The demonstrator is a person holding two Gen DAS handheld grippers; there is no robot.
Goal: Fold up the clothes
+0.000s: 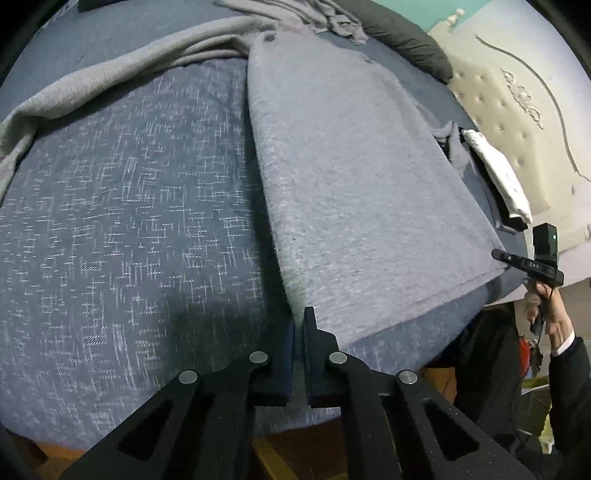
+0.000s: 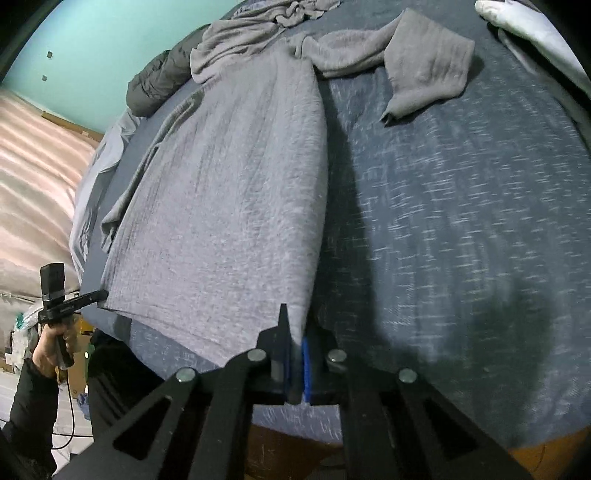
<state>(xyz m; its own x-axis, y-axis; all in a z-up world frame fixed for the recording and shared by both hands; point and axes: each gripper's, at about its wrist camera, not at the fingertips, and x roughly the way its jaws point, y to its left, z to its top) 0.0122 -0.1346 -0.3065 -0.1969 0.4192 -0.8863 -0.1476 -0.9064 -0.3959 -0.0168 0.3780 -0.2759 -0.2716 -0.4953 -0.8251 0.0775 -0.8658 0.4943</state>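
Note:
A grey long-sleeved top [image 1: 354,177] lies lengthwise on the blue speckled bedspread [image 1: 129,221], hem toward me. My left gripper [image 1: 299,321] is shut on the hem's left corner, whose side edge is raised a little off the bed. Seen from the left wrist, the right gripper [image 1: 517,260] sits in a hand at the hem's right corner. The right wrist view shows the top [image 2: 229,192] with my right gripper [image 2: 297,325] shut on its right hem corner, and the left gripper [image 2: 88,297] at the far corner. One sleeve [image 1: 92,88] trails left; the other [image 2: 424,62] lies bent.
A dark pillow [image 1: 406,40] and more crumpled grey cloth [image 2: 280,11] lie at the bed's far end. Folded white and dark items [image 1: 495,173] rest by the tufted headboard [image 1: 524,96]. A pink striped mattress [image 2: 33,184] lies beyond the bed. The bed's wooden edge runs under my grippers.

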